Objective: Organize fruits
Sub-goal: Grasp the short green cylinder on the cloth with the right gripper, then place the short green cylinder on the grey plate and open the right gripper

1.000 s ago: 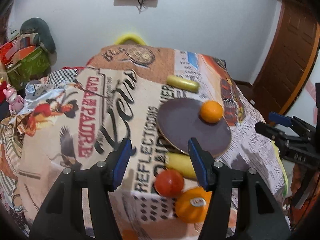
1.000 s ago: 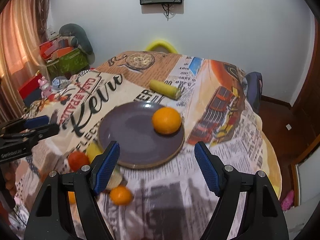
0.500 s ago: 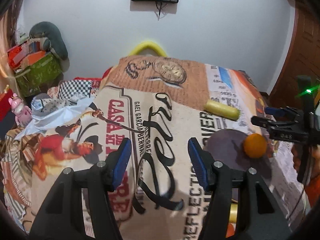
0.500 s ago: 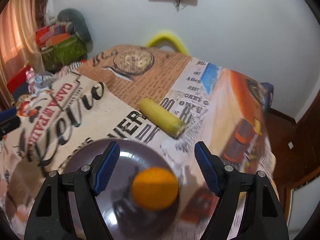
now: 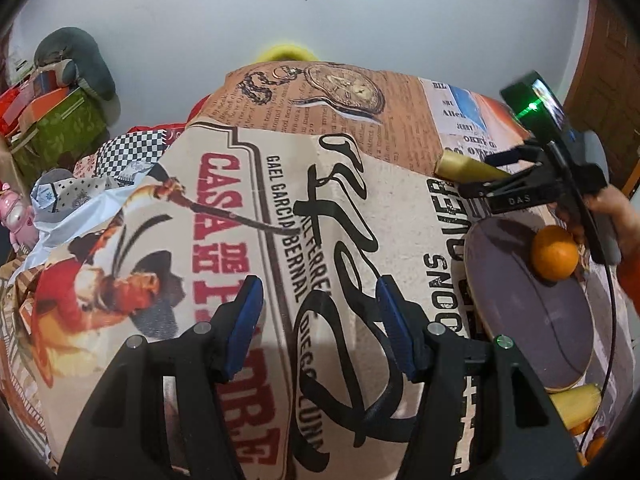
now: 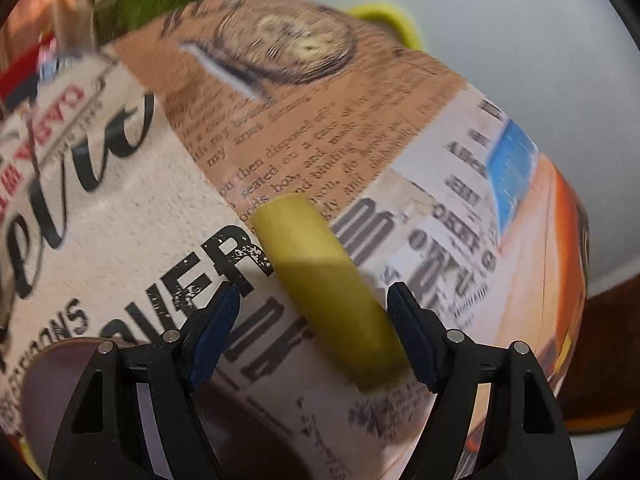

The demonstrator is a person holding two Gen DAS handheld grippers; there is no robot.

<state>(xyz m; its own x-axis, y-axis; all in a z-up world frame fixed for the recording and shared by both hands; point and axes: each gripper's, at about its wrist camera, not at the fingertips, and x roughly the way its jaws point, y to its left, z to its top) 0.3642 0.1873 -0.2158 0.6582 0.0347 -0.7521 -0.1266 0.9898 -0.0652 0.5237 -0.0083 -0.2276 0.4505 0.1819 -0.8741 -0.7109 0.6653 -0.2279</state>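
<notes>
A long yellow fruit (image 6: 304,240) lies on the printed tablecloth, and its near end sits between the jaws of my right gripper (image 6: 313,292). Those jaws are closing, and the pads stand apart from the fruit. The left wrist view shows the same right gripper (image 5: 480,174) over that yellow fruit (image 5: 460,166), just beyond the purple plate (image 5: 532,320). An orange (image 5: 554,256) rests on the plate. My left gripper (image 5: 316,292) hangs open over bare cloth left of the plate, with nothing between its fingers.
A second yellow fruit (image 5: 576,404) and orange fruit (image 5: 596,444) lie by the plate's near rim. A yellow chair back (image 5: 286,52) rises behind the table. Boxes (image 5: 60,124) and a pink toy (image 5: 16,216) crowd the left side. A wooden door (image 5: 604,80) stands at right.
My right gripper moved forward over the plate and orange to the far yellow fruit, rolling as it went. My left gripper swung left, away from the fruits at the table's front.
</notes>
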